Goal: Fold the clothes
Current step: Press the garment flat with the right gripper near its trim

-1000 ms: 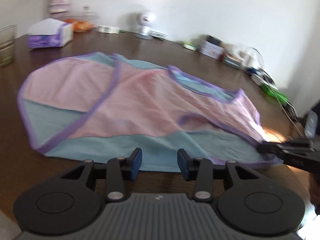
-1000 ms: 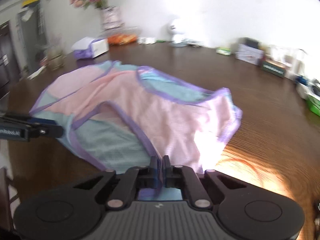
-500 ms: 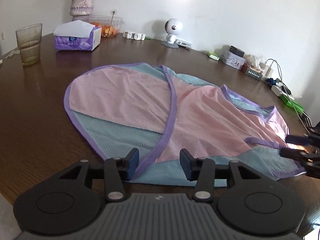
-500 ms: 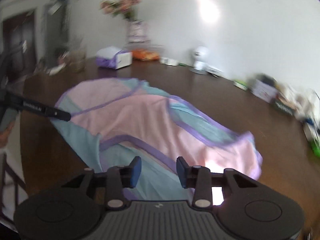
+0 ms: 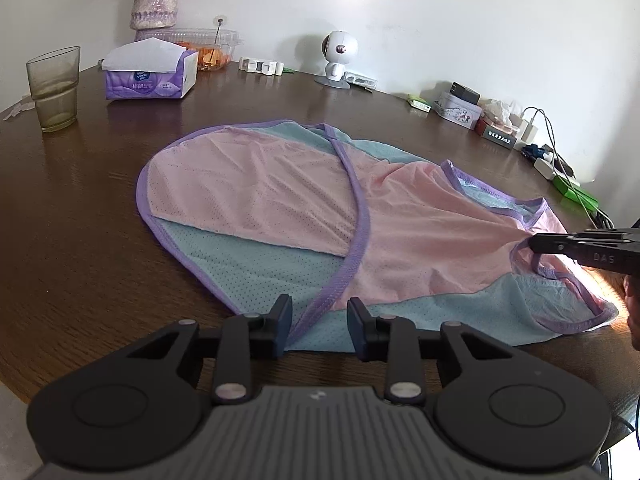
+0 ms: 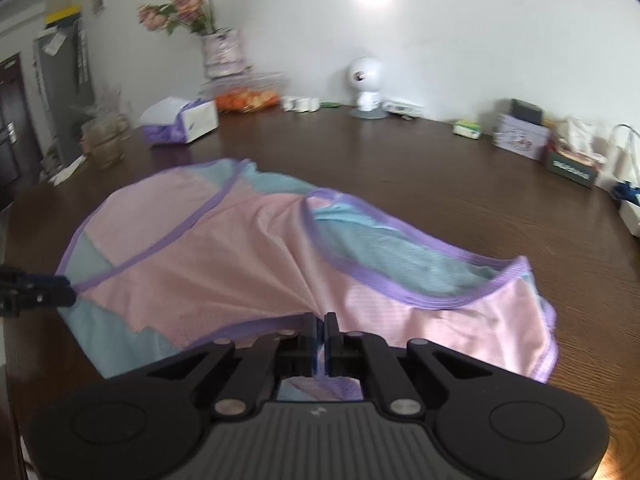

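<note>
A pink and light-blue mesh garment with purple trim (image 5: 320,216) lies spread on the dark wooden table (image 5: 80,208); it also shows in the right wrist view (image 6: 248,256). My left gripper (image 5: 319,326) is open, its fingers straddling a purple trim strip at the garment's near edge. My right gripper (image 6: 323,334) is shut on the garment's pink cloth and purple trim, which bunches into folds at the jaws. The right gripper also shows in the left wrist view (image 5: 536,242), and the left gripper in the right wrist view (image 6: 68,290).
Along the table's far side stand a glass (image 5: 54,88), a tissue box (image 5: 150,74), a flower vase (image 5: 155,0), a food container (image 5: 208,46), a small white robot-shaped camera (image 5: 338,58), small boxes (image 5: 460,108) and chargers with cables (image 5: 552,160).
My right gripper was shut a second ago, open half a second ago, and is now shut on the garment again. My left gripper stayed open at the near edge.
</note>
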The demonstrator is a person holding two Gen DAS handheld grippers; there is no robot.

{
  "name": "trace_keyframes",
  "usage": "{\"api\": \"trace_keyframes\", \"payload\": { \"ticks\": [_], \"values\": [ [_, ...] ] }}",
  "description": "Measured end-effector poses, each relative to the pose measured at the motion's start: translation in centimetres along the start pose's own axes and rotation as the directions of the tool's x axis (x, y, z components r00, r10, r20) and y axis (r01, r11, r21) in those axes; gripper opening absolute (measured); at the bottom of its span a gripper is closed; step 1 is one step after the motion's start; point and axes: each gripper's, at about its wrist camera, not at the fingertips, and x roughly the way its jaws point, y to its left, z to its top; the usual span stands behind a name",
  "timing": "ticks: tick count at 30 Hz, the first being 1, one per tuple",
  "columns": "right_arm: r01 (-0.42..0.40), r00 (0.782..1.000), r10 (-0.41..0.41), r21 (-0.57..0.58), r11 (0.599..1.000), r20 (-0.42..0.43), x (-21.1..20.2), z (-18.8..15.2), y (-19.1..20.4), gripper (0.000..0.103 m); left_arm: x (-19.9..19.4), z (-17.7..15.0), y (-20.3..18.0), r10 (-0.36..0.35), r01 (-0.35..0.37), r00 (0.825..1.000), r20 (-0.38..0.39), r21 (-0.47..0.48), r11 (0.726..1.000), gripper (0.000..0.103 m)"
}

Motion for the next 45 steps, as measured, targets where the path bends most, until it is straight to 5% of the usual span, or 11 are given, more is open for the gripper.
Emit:
{"api": "trace_keyframes", "payload": {
  "ticks": [4, 7, 9, 11, 18, 23, 27, 28, 33, 40, 45],
  "values": [
    [-0.032, 0.999, 0.031, -0.042, 0.999, -0.032, -0.6, 0.4, 0.2, 0.007, 0.1, 0.1, 0.2, -0.009, 0.009, 1.0, -0.006, -0.001, 1.0, 0.031],
    [0.013, 1.0, -0.013, -0.021, 1.0, 0.016, 0.1, 1.6, -0.3, 0.039, 0.0, -0.1, 0.4, -0.017, 0.017, 1.0, 0.004, 0.001, 1.0, 0.031],
    [0.077, 0.997, -0.077, -0.007, 0.997, -0.005, 1.9, 2.1, -0.6, 0.039, -0.1, -0.2, 0.2, -0.012, 0.012, 1.0, 0.009, 0.01, 1.0, 0.031],
    [0.087, 0.995, -0.087, 0.01, 0.996, -0.047, 3.4, 2.0, -0.9, 0.0, -0.1, -0.3, 0.0, -0.005, 0.005, 1.0, 0.013, 0.014, 1.0, 0.031],
    [0.103, 0.995, -0.103, 0.091, 0.99, -0.002, 0.9, 1.1, -2.7, 0.003, -0.1, -0.1, 0.0, -0.024, 0.024, 1.0, 0.002, 0.015, 1.0, 0.038],
    [0.1, 0.995, -0.101, 0.105, 0.989, 0.009, -0.7, -0.5, -1.6, 0.036, -0.8, 0.1, 0.0, -0.108, 0.108, 0.994, 0.003, 0.001, 0.994, 0.044],
    [0.153, 0.988, -0.152, 0.096, 0.984, -0.014, -0.2, -2.0, -1.3, 0.022, -0.3, -0.2, -0.4, -0.088, 0.089, 0.996, -0.016, 0.019, 0.996, 0.043],
    [0.169, 0.986, -0.169, 0.102, 0.98, -0.01, -0.1, -2.2, -1.3, 0.0, -0.2, -0.3, -0.5, -0.079, 0.079, 0.997, -0.017, 0.023, 0.997, 0.042],
    [0.184, 0.983, -0.185, 0.157, 0.97, -0.006, -1.8, -2.6, -2.9, 0.0, -0.4, -0.5, 0.2, -0.096, 0.096, 0.995, -0.005, 0.009, 0.995, 0.04],
    [-0.141, 0.988, 0.14, 0.016, 0.99, 0.071, -5.1, -4.0, 1.6, 0.035, -1.2, 0.0, 3.0, -0.209, 0.206, 0.977, 0.032, 0.072, 0.976, 0.04],
    [-0.204, 0.978, 0.207, -0.073, 0.976, 0.036, -3.5, -5.0, 4.8, 0.034, -1.3, -0.2, 4.0, -0.319, 0.31, 0.947, 0.03, 0.162, 0.937, 0.062]
  ]
}}
